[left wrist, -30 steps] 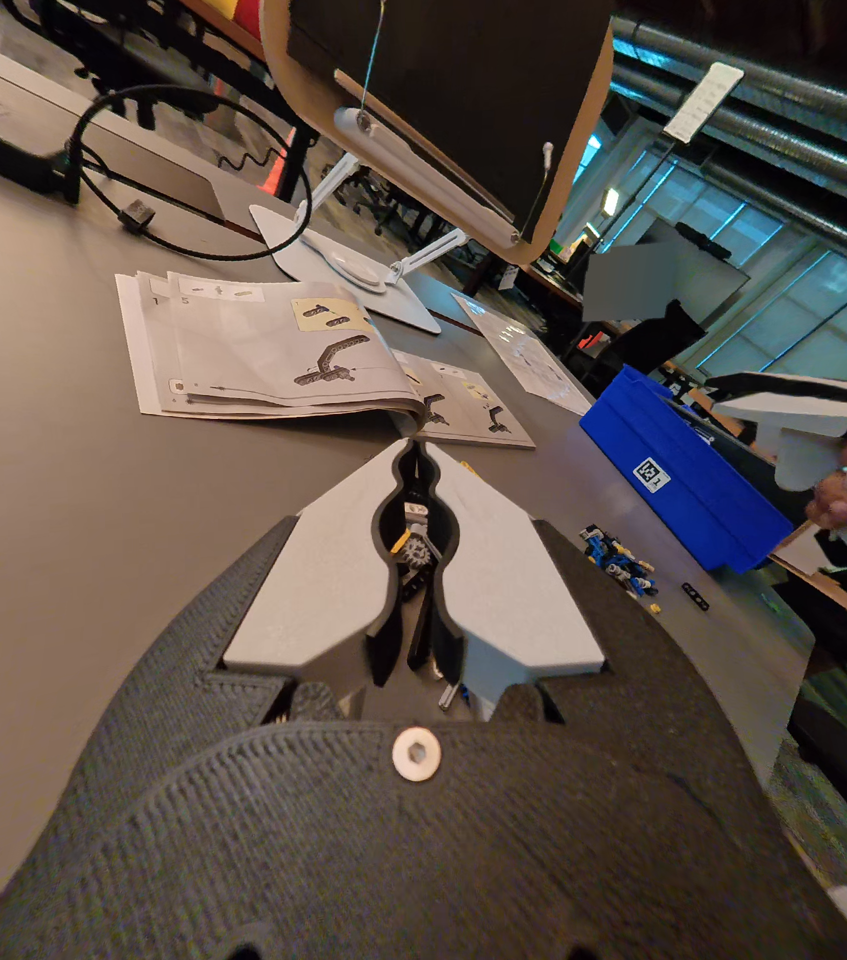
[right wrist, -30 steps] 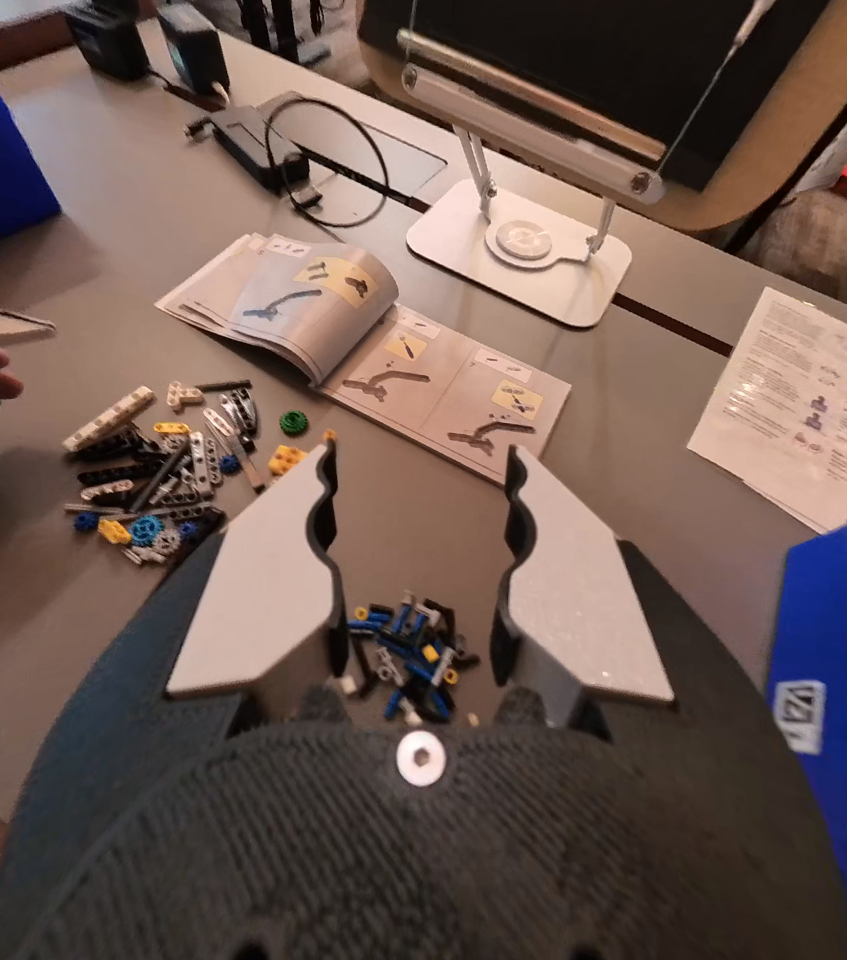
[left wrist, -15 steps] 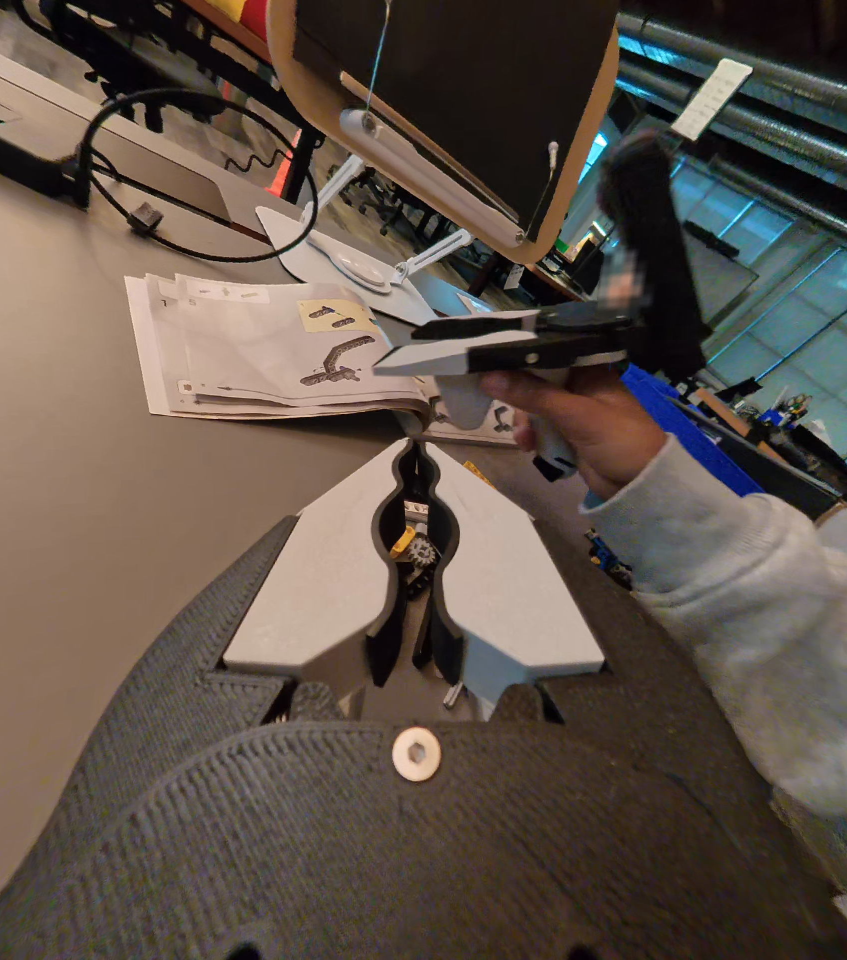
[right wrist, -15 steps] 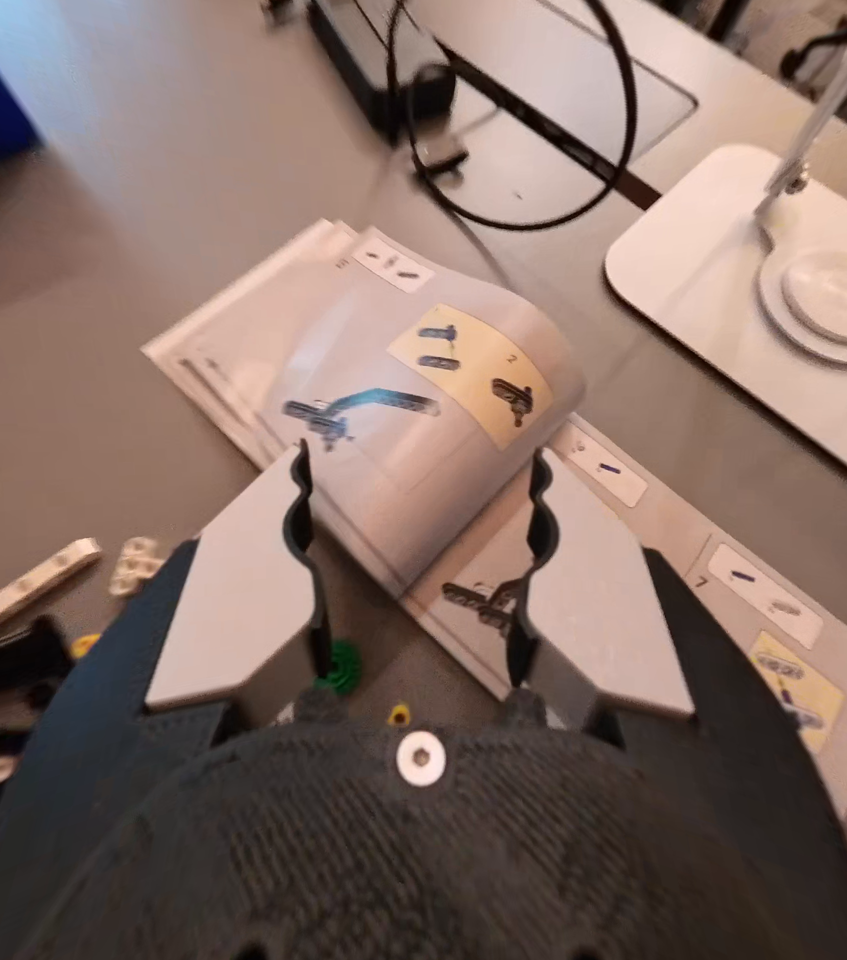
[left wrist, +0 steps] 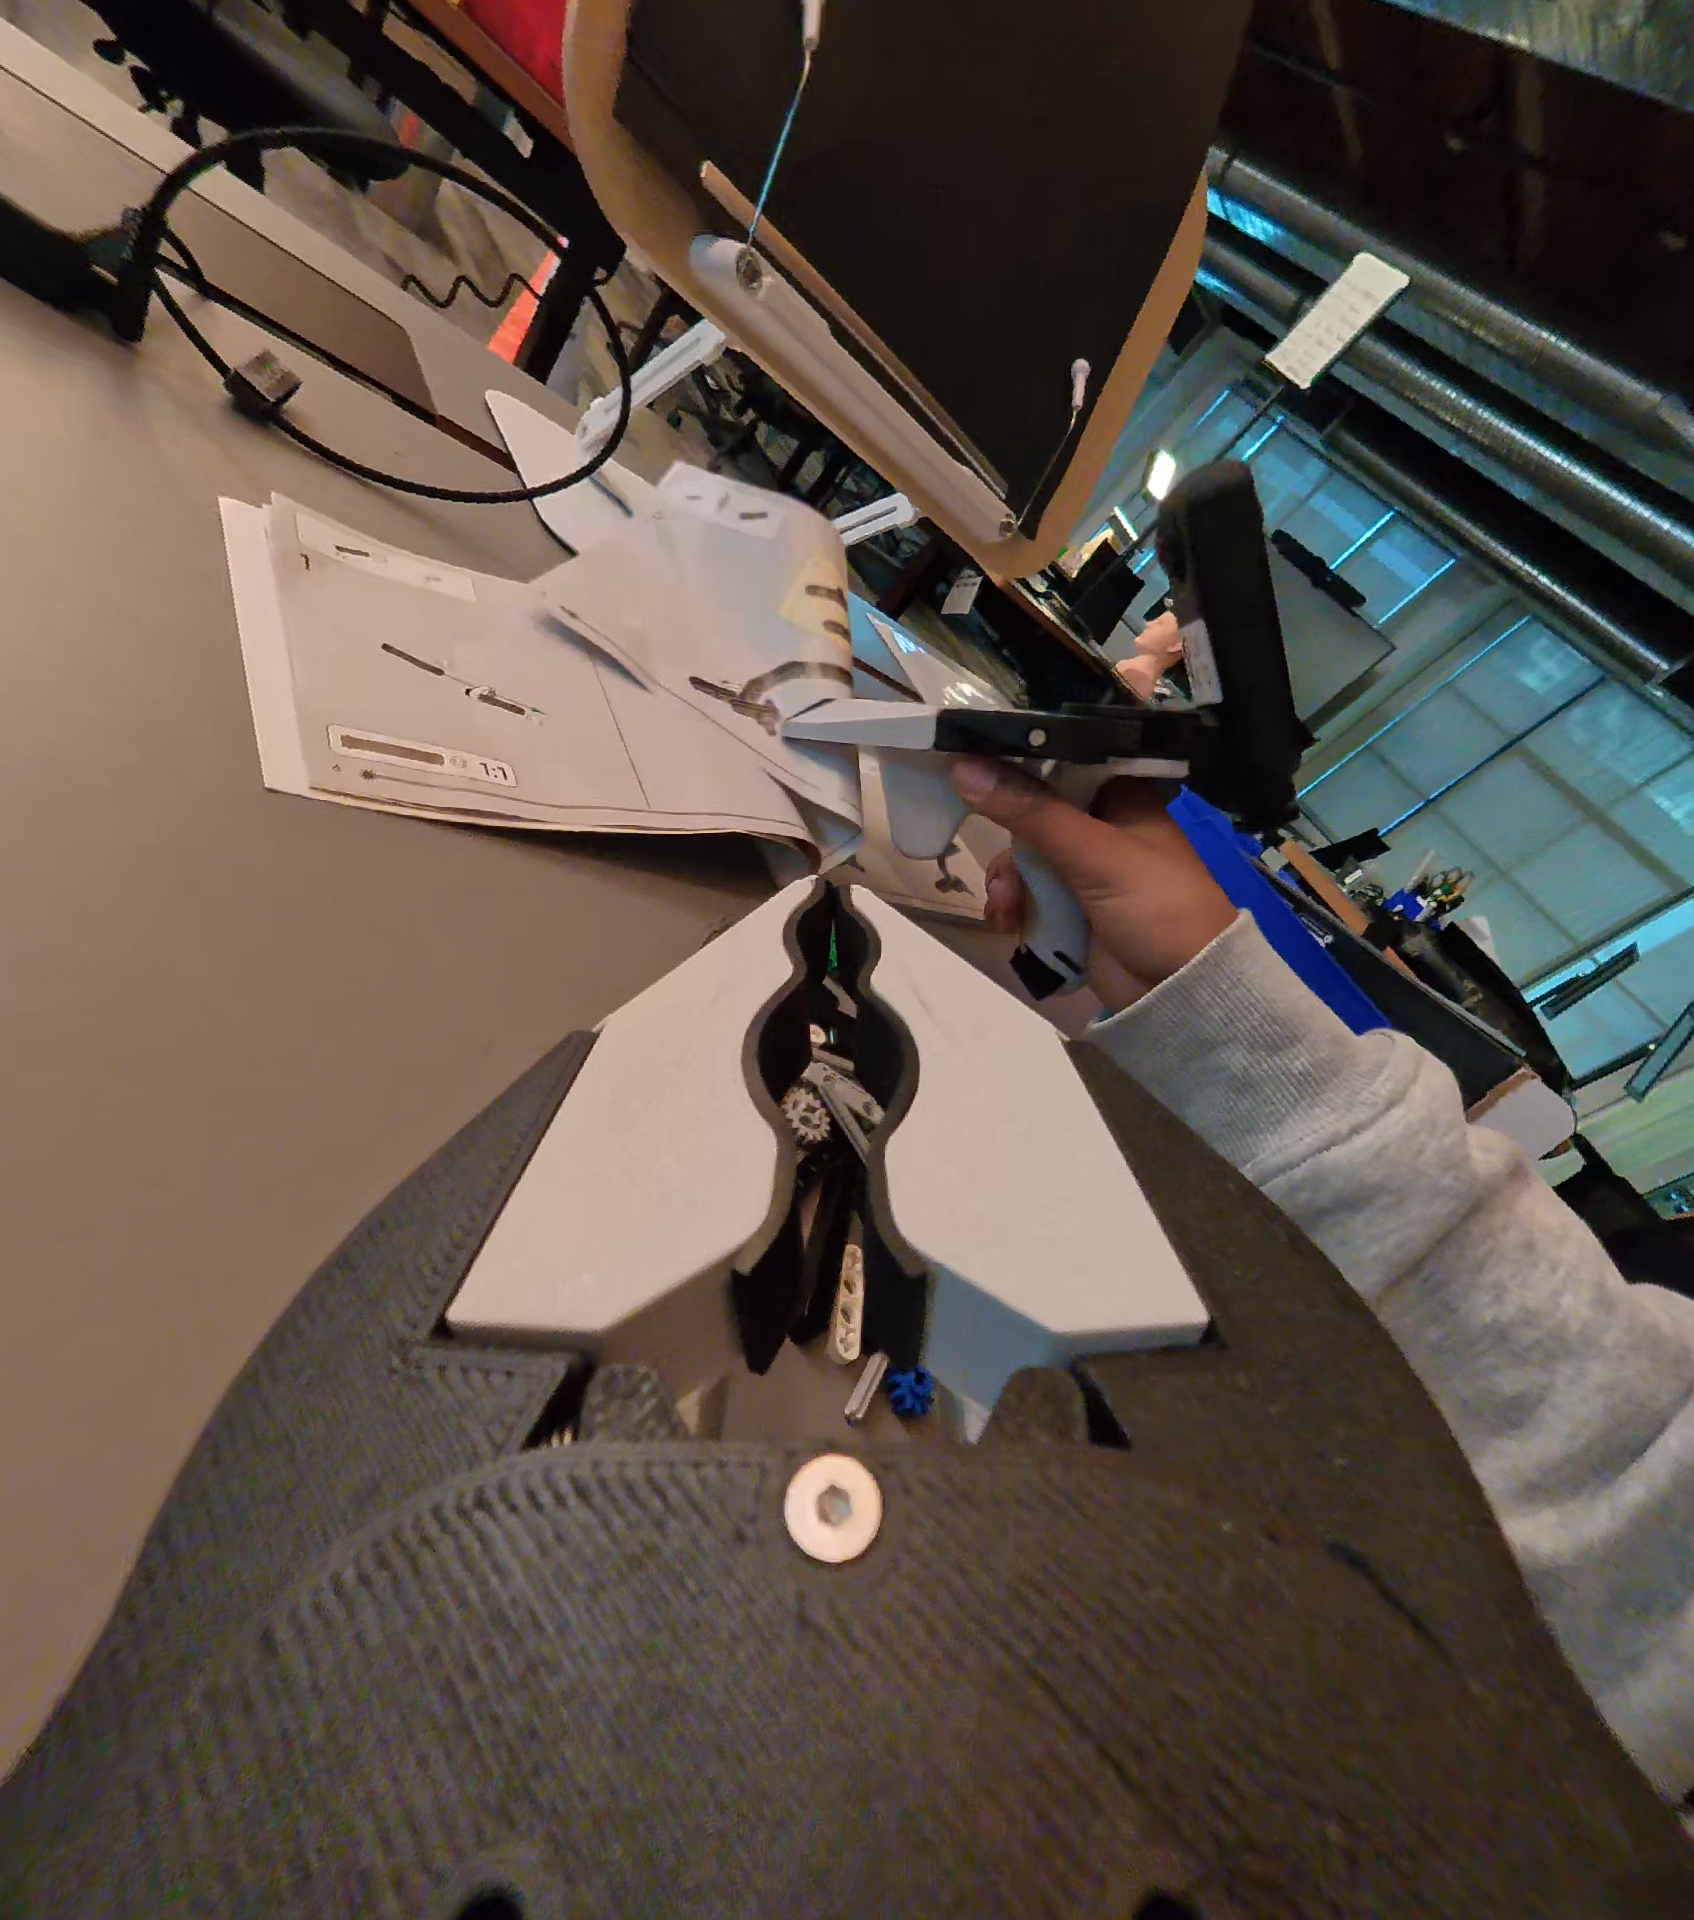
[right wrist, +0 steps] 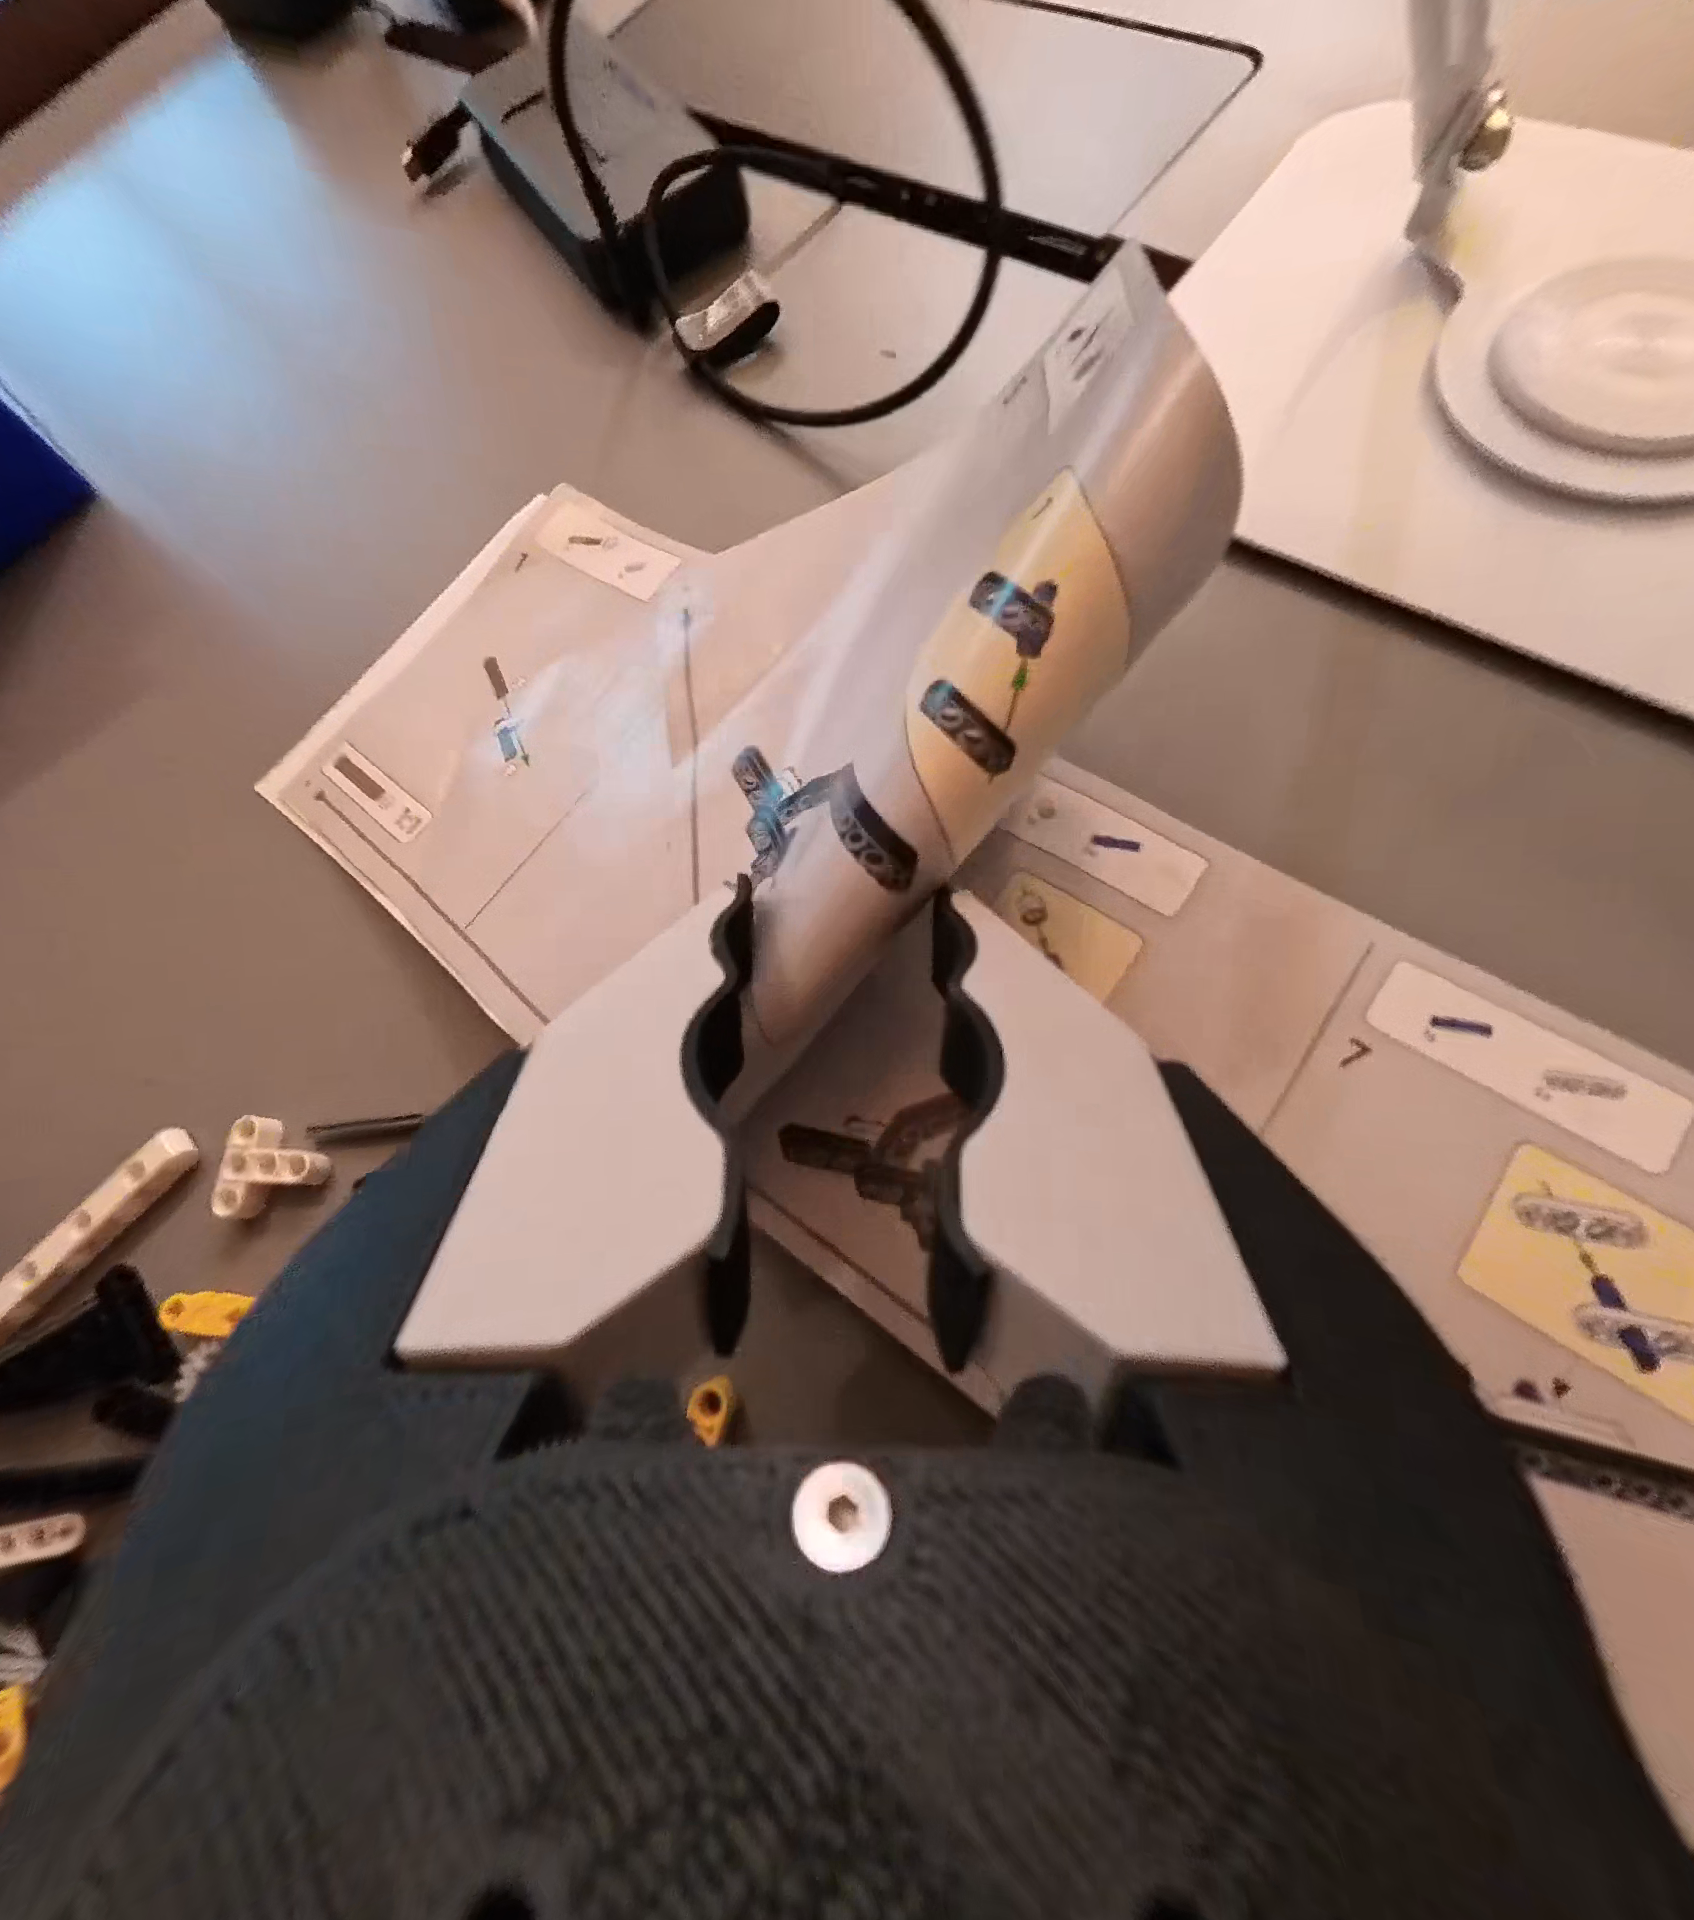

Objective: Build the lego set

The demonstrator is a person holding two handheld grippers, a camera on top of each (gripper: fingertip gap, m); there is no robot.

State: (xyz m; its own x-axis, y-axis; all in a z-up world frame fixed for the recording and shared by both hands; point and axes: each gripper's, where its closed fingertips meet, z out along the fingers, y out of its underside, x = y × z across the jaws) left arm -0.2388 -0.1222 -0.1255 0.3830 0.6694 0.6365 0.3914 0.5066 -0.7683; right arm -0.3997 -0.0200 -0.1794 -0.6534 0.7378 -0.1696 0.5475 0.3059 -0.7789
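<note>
The open instruction booklet [right wrist: 510,727] lies flat on the grey table; it also shows in the left wrist view [left wrist: 469,686]. One page [right wrist: 1030,623] curls upright, its lower part between my right gripper's half-open fingers. My right gripper [right wrist: 841,904] hovers over the booklet's middle and shows side-on in the left wrist view [left wrist: 822,727]. My left gripper [left wrist: 827,894] is shut, tips touching, low over loose lego pieces: a grey gear [left wrist: 807,1117] shows through the gap. More loose pieces [right wrist: 95,1299] lie at the left, including a long white beam [right wrist: 64,1257].
A white monitor stand base [right wrist: 1549,343] sits behind the booklet. A black cable loop [right wrist: 822,260] and power brick [right wrist: 594,208] lie at the back. A blue bin [left wrist: 1269,935] stands right of the booklet. A hand and grey sleeve [left wrist: 1445,1247] cross the left wrist view. Across from one pair of fingers to the other is roughly 20 cm.
My right gripper moved from the pile of small blue pieces to the booklet, narrowed its fingers, and a page has risen off the booklet. My left gripper stayed shut and shifted slightly.
</note>
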